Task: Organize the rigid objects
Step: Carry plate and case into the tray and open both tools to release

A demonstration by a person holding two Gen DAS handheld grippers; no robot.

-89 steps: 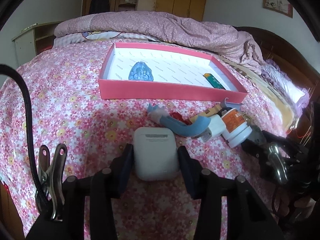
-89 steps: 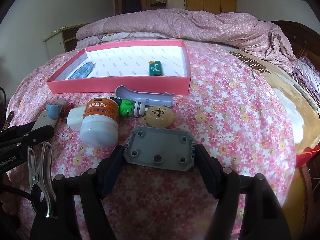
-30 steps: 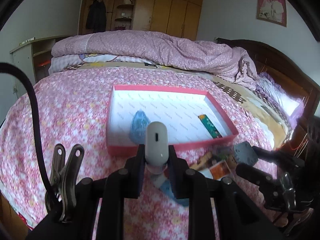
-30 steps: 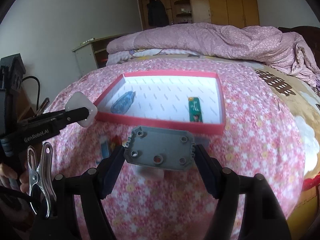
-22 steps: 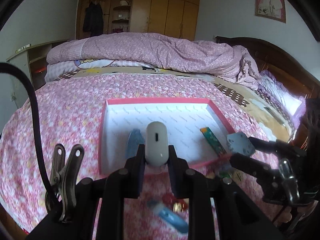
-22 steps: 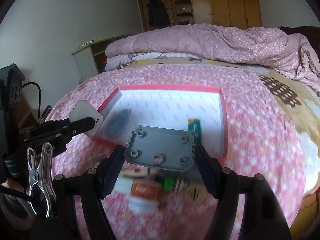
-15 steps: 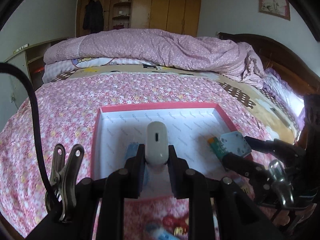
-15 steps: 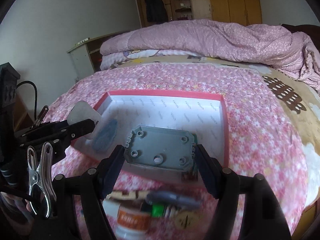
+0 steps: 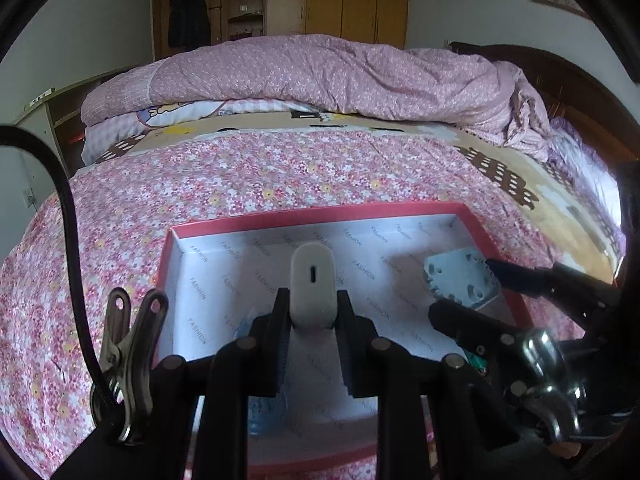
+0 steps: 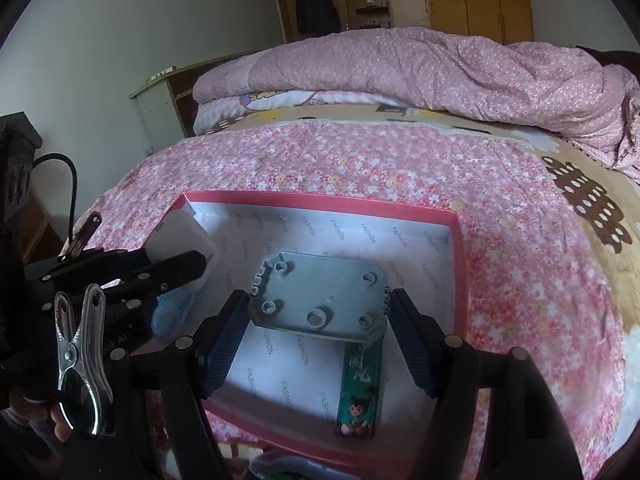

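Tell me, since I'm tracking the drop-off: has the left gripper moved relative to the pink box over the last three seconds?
Yes. The left gripper, shut on the white case, has advanced from short of the pink box to over its interior.

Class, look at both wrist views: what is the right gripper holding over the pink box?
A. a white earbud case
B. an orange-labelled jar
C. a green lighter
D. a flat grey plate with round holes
D: the right gripper is clamped on the flat grey plate above the pink box; the white earbud case is in the left gripper.
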